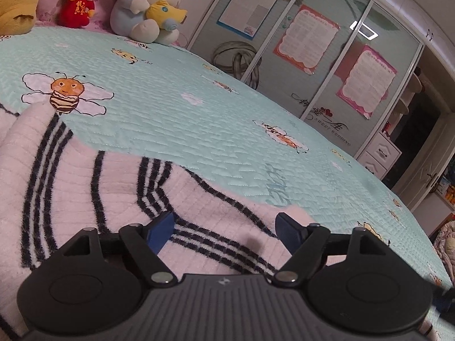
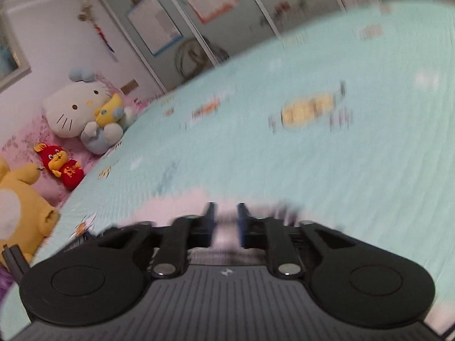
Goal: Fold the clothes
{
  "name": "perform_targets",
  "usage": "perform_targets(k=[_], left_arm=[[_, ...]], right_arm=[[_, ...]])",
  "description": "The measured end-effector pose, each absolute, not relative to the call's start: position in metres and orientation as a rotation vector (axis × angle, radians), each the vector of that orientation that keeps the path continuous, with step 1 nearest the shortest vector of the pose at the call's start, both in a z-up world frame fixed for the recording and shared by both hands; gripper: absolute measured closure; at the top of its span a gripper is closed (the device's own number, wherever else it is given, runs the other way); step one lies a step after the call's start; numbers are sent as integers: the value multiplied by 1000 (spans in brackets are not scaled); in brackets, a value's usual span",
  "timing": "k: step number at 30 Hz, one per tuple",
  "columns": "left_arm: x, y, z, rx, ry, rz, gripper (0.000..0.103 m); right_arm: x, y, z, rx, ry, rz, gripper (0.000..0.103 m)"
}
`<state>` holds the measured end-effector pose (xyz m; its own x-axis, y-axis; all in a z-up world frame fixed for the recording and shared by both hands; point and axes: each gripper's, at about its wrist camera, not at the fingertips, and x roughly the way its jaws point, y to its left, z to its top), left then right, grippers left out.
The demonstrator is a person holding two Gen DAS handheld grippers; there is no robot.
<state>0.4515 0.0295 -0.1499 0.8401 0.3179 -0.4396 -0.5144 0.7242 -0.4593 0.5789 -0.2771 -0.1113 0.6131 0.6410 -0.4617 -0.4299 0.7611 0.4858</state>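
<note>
Under left gripper: striped sweater

Left wrist view: striped sweater cut off by left and bottom edges, its near part hidden under the left gripper body. Yellow plush cropped at top left.

Right wrist view: motion-blurred. Pale cloth between the right gripper pads; contact unresolved. Bedspread prints smeared.
</note>
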Motion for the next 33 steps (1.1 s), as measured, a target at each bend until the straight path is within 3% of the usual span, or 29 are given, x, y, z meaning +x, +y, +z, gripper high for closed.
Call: perform_targets(k=[2, 5, 11, 13, 14, 15, 19, 23, 25, 27, 30, 33], left_arm=[[452, 30, -150, -606, 347, 460, 17], [453, 31, -150, -608, 348, 453, 15], [455, 30, -150, -601, 355, 451, 13], [456, 29, -150, -597, 357, 451, 12], [455, 29, -150, -594, 358, 451, 12], [455, 29, -150, -592, 360, 451, 12], [455, 29, -149, -590, 361, 456, 12], [459, 26, -149, -564, 379, 461, 10], [460, 27, -149, -567, 380, 455, 9], [459, 28, -149, -573, 378, 452, 8], [455, 32, -149, -608, 354, 445, 8], [447, 39, -151, -681, 305, 430, 9]], right_arm=[[597, -264, -101, 220, 670, 632, 50], [617, -248, -102, 31, 747, 605, 50], [623, -274, -118, -14, 885, 714, 47], [623, -282, -130, 2, 921, 726, 58], [614, -282, -133, 11, 900, 722, 87], [614, -284, -130, 70, 898, 711, 95], [606, -299, -106, 303, 849, 731, 96], [625, -310, -132, 243, 972, 630, 97], [630, -319, -139, 305, 1004, 633, 91], [628, -322, -131, 308, 1008, 636, 71], [613, -309, -106, 177, 949, 609, 58], [605, -292, -84, 133, 845, 642, 52]])
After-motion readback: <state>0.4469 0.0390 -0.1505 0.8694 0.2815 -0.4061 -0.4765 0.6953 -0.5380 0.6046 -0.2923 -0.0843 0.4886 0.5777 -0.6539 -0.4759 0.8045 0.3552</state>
